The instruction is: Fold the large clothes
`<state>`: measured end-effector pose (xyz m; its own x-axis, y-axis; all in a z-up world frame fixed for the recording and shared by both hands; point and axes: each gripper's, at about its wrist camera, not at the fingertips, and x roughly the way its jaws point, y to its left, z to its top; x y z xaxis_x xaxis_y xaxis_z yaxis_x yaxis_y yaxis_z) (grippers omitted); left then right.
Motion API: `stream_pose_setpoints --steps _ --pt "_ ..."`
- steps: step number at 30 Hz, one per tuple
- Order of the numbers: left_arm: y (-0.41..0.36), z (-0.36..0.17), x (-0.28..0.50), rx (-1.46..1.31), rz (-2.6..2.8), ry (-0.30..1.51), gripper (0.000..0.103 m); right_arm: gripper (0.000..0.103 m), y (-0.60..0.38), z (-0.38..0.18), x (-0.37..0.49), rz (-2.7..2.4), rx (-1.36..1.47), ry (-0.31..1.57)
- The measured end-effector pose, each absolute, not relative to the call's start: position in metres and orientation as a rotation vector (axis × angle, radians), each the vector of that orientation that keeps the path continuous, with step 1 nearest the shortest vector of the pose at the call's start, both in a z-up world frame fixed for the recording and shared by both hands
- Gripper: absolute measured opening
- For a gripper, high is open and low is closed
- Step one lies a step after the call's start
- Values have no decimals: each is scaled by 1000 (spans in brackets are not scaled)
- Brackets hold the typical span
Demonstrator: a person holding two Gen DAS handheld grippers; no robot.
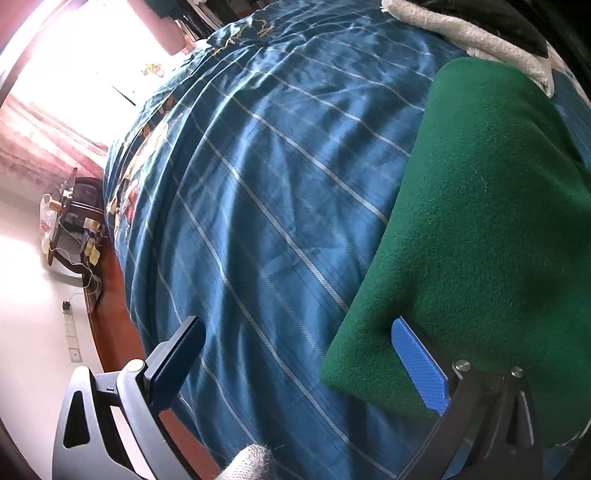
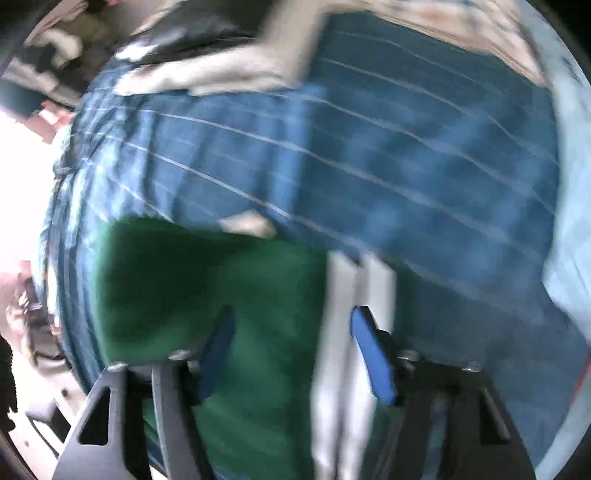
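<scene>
Left wrist view: the left gripper (image 1: 295,358) is wide and holds nothing, with one finger (image 1: 419,363) lying over the edge of the green cloth (image 1: 472,229). The cloth looks folded and lies flat on the bed (image 1: 258,184), a good soft place for folding. Right wrist view is blurry: the right gripper (image 2: 291,354) is also wide, over the same cloth, maybe to pat it down.

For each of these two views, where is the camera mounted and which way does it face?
Left wrist: on the left gripper, facing along its open fingers across the blue striped bedspread; green garment at right.
Right wrist: on the right gripper, blurred, fingers apart, looking over the green garment and bedspread.
Shared: bedspread, green garment, and a grey-white fleecy item.
</scene>
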<state>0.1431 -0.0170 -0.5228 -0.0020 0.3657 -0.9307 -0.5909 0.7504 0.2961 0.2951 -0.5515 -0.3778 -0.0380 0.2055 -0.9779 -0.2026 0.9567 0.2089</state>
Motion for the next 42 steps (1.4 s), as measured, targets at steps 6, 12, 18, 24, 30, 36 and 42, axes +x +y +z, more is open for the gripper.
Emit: stream_pose_setpoints --steps 6,12,18,24,30,36,42 --pt "-20 -524 145 -162 748 1384 103 69 -608 -440 244 323 295 1755" --pt "-21 -526 146 -152 746 1386 103 10 -610 -426 237 275 206 1637" --pt "-20 -506 146 -209 704 1392 103 9 -617 -420 236 275 197 1653" --pt "-21 -470 151 -350 587 1384 103 63 -648 -406 220 296 313 1700" --pt "-54 -462 170 -323 499 1387 103 63 -651 -454 175 298 453 1831" --pt "-79 -460 182 -291 451 1394 103 21 -670 -452 163 254 516 1740" --pt "-92 -460 190 -263 410 1401 103 8 -689 -461 149 197 535 1771"
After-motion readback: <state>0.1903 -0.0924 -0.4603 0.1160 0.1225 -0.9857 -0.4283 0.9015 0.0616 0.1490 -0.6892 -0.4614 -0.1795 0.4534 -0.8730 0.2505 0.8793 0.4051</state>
